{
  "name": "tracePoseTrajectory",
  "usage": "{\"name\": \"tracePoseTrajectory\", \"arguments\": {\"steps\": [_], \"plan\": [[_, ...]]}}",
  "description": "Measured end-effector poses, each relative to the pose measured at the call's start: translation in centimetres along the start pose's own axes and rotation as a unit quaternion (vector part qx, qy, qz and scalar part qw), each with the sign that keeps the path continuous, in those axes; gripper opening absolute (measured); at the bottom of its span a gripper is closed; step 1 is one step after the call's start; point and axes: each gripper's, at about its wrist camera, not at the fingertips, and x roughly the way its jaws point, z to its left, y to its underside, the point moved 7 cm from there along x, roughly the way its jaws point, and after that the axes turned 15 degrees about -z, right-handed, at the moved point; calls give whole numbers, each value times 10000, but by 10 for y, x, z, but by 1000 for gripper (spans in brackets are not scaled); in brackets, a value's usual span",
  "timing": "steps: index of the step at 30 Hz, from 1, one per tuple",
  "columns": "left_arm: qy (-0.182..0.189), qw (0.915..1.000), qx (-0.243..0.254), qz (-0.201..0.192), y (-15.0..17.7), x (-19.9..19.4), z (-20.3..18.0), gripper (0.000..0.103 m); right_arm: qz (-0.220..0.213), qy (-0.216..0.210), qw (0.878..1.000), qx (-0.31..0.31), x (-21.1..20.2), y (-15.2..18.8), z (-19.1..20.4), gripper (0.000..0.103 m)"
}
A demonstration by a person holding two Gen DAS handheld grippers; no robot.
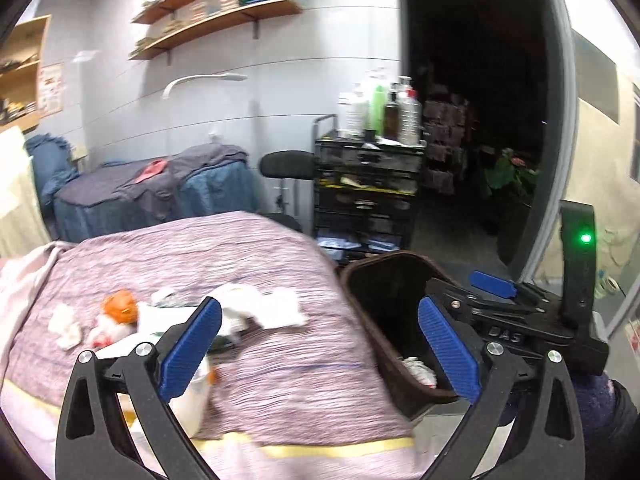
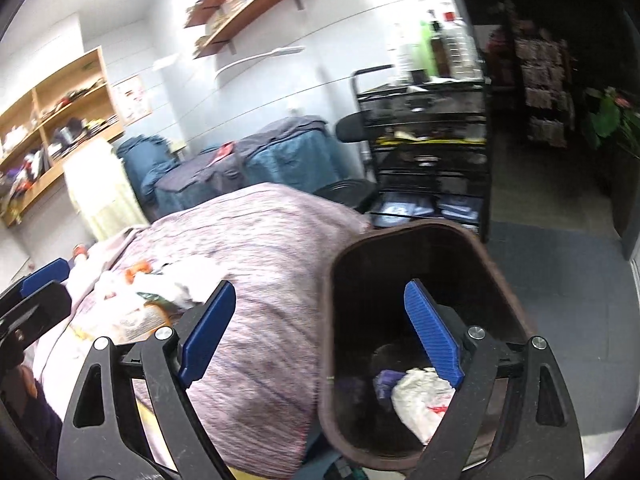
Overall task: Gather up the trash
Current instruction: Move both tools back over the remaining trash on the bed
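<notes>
Left hand-held gripper (image 1: 320, 344): released, nothing between its blue pads, hanging over the right edge of the bed (image 1: 260, 380).
Right hand-held gripper (image 2: 320, 340): released, empty, one finger over the bed, the other over the mouth of the bin (image 2: 326, 320).
Bin: dark brown, just beside the bed's right edge; crumpled white trash (image 2: 420, 396) at its bottom.
Bed, left part: white tissues (image 1: 260, 308), an orange scrap (image 1: 120, 306), wrappers.
</notes>
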Motion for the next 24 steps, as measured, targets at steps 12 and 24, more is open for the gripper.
{"name": "tracePoseTrajectory", "arguments": {"steps": [12,24], "plan": [[-1075,9925,-556,169,26,-39,103,97,480,-1031,9925,-441,22,24,101,90],[-1831,9759,-1035,574,65,-70,199,97,1061,-1672,9738,-1119,45,55,179,90]]}}
